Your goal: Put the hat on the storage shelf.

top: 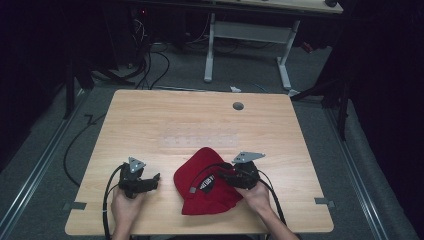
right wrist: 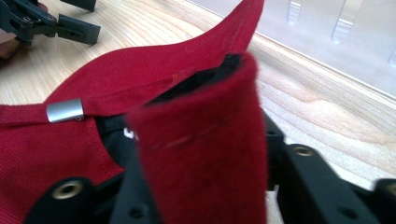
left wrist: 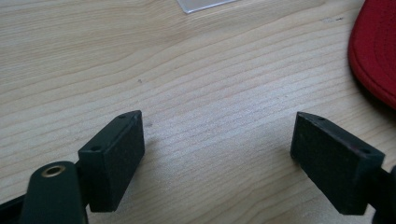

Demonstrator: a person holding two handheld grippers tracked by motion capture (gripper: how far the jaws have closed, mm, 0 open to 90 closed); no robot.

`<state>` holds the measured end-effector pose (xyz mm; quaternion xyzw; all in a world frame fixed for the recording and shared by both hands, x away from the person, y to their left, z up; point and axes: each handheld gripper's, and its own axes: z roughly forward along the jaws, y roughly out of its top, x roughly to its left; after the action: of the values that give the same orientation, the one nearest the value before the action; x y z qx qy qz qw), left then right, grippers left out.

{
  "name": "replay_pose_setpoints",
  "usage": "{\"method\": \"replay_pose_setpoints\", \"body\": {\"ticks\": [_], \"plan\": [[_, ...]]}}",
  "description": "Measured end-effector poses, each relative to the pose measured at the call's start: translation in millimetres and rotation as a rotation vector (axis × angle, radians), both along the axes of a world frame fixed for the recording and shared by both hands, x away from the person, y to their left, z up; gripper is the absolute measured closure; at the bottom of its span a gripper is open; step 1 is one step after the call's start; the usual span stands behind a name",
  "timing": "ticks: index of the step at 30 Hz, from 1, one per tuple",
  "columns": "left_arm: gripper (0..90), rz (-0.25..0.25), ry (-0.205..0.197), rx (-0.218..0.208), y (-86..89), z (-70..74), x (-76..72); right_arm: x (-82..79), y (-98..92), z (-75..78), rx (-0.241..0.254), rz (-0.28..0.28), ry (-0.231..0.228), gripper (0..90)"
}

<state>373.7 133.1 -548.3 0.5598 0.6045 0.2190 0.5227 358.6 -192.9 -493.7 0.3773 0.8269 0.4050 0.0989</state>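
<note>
A red cap (top: 202,190) lies upside down at the front middle of the wooden table (top: 150,120), its black inner lining and label facing up. My right gripper (top: 231,176) is at the cap's right side, shut on a fold of the red cloth (right wrist: 201,154) that stands up between the jaws. A small silver clasp (right wrist: 65,110) sits on the cap's strap. My left gripper (top: 150,182) rests on the table to the left of the cap, jaws wide apart over bare wood (left wrist: 219,135). The cap's red edge (left wrist: 376,51) lies just beyond the left gripper's right jaw.
A clear plastic sheet (top: 197,140) lies flat on the table behind the cap. A round cable hole (top: 238,106) is near the far edge. Beyond the table stand a white desk frame (top: 247,45) and loose floor cables (top: 150,70).
</note>
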Motion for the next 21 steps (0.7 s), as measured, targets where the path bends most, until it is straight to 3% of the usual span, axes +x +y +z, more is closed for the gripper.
{"method": "replay_pose_setpoints", "body": {"ticks": [1,6,21], "plan": [[17.7,0.001,0.000,0.000,-0.1,0.0,0.0,0.1,-2.6,-2.0,0.025,-0.005,0.007,73.8],[17.6,-0.003,-0.001,0.000,-0.5,0.0,-0.3,-1.5,-3.2,-4.1,0.026,-0.005,0.000,81.3],[17.9,-0.006,0.001,-0.003,-0.3,0.1,-0.3,-7.9,-22.8,3.3,0.101,-0.028,0.035,84.1]]}}
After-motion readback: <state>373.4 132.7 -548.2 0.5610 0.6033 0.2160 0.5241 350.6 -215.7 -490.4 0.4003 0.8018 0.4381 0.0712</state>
